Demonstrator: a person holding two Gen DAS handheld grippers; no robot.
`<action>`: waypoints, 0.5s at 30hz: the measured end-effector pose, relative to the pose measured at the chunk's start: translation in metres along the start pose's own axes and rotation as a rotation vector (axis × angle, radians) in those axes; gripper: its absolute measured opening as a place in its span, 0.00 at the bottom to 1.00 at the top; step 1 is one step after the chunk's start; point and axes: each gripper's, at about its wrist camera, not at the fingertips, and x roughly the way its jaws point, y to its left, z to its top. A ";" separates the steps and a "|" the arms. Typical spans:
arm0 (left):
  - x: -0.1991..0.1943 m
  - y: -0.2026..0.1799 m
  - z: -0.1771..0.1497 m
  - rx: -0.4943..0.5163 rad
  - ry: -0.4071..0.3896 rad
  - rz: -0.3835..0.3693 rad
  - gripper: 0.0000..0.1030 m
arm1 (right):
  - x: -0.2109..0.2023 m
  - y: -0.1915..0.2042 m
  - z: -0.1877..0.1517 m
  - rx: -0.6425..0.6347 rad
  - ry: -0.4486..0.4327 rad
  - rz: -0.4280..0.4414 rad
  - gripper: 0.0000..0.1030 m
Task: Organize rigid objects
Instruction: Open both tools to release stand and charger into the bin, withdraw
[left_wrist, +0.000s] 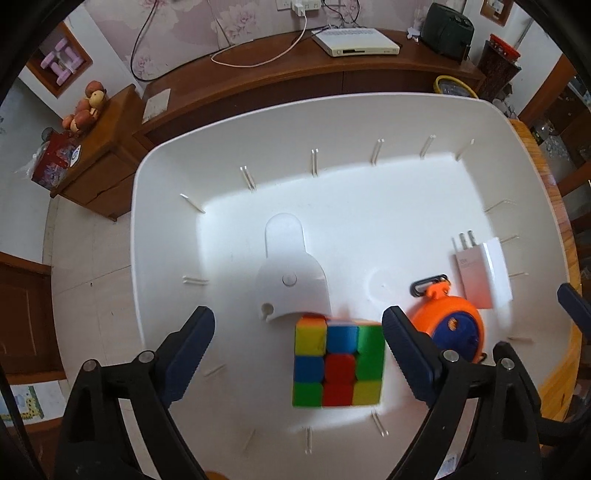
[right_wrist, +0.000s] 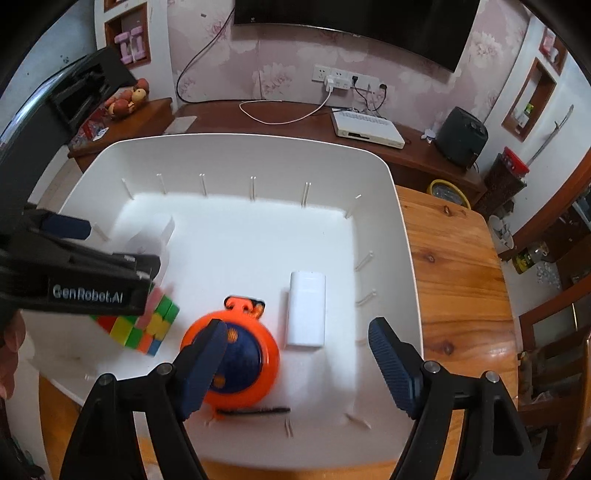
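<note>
One cube (right_wrist: 147, 325) half hidden behind left gripper (right_wrist: 66, 258).

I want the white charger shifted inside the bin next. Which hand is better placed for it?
Right. The right tongs hang open with the charger just ahead of them. The left tongs are open over the puzzle cube, with the orange reel between them and the charger.
</note>
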 end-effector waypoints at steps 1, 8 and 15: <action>-0.004 0.000 -0.003 -0.004 -0.005 -0.002 0.91 | -0.004 -0.001 -0.002 0.003 -0.005 0.005 0.77; -0.036 -0.001 -0.019 -0.036 -0.041 -0.010 0.91 | -0.040 -0.013 -0.018 0.019 -0.058 0.038 0.77; -0.068 0.002 -0.034 -0.057 -0.086 -0.019 0.91 | -0.086 -0.026 -0.035 0.013 -0.115 0.072 0.77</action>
